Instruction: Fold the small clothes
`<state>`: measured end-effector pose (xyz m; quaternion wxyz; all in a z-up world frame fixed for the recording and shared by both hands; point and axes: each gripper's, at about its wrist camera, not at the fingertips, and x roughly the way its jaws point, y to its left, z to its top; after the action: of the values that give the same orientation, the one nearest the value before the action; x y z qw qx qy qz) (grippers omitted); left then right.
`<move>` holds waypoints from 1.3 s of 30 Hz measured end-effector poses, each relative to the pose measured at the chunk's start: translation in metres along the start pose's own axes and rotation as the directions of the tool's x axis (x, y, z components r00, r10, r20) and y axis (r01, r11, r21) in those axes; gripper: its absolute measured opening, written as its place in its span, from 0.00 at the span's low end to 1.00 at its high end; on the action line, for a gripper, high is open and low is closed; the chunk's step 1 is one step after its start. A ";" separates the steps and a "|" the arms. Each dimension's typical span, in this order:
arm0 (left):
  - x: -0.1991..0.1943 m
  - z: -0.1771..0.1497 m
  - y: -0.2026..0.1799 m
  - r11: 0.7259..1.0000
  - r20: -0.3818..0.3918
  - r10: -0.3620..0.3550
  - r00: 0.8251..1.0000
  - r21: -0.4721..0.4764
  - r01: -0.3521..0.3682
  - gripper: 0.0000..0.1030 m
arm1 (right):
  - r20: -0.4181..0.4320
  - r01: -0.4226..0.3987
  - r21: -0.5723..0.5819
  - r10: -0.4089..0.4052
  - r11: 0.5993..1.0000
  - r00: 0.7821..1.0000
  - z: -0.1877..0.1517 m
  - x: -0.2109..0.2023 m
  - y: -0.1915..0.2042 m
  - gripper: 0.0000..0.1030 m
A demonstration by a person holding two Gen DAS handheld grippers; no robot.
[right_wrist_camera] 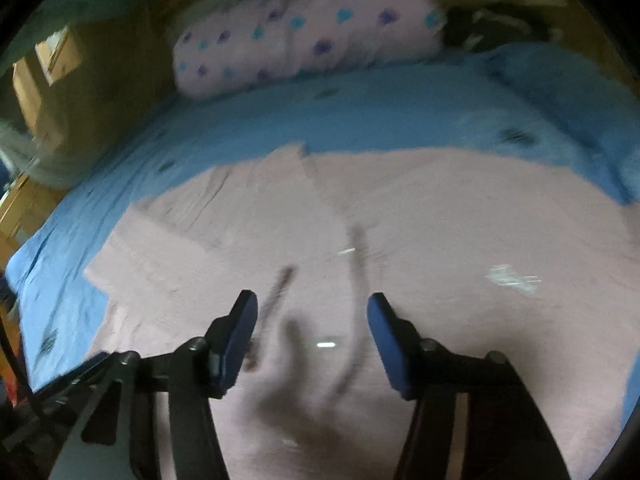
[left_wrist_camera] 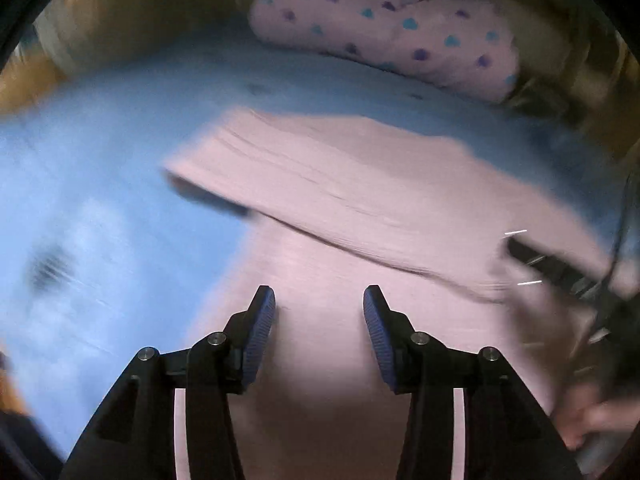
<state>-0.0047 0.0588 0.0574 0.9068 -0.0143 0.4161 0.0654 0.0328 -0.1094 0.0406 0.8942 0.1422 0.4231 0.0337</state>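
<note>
A pale pink garment (left_wrist_camera: 360,200) lies spread on a blue bed sheet (left_wrist_camera: 100,208), with one part folded across its top as a long band. My left gripper (left_wrist_camera: 319,296) hangs open just above the garment's near part, with only cloth showing between its fingers. In the right wrist view the same pink garment (right_wrist_camera: 460,220) fills the middle, with two dark cords (right_wrist_camera: 356,248) lying on it. My right gripper (right_wrist_camera: 313,298) is open over those cords, and its pads touch nothing. Both views are blurred.
A pink pillow with blue and purple spots (left_wrist_camera: 384,28) (right_wrist_camera: 304,36) lies at the far edge of the bed. Blue sheet (right_wrist_camera: 380,120) lies beyond and left of the garment. A hand (left_wrist_camera: 592,420) on dark gear is at lower right. Wooden furniture (right_wrist_camera: 44,68) stands far left.
</note>
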 end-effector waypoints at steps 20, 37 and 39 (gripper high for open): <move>0.020 0.043 0.033 0.775 -0.197 -0.626 0.755 -0.272 0.571 0.24 | -0.010 -0.073 -0.054 0.073 0.996 0.997 0.021 0.003 0.006 0.07; 0.048 0.098 0.060 0.943 -0.116 -0.323 0.939 0.049 0.330 0.13 | 0.072 0.090 0.014 -0.091 0.996 0.993 0.044 -0.070 -0.076 0.05; 0.052 0.106 0.069 0.927 -0.107 -0.369 0.923 0.023 0.373 0.13 | 0.070 0.102 0.040 -0.105 0.994 0.992 0.046 -0.073 -0.086 0.05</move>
<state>0.0998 0.1413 0.0890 0.8807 -0.0767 0.4525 -0.1172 0.0160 -0.2150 0.0981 0.9066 0.1377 0.3981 -0.0257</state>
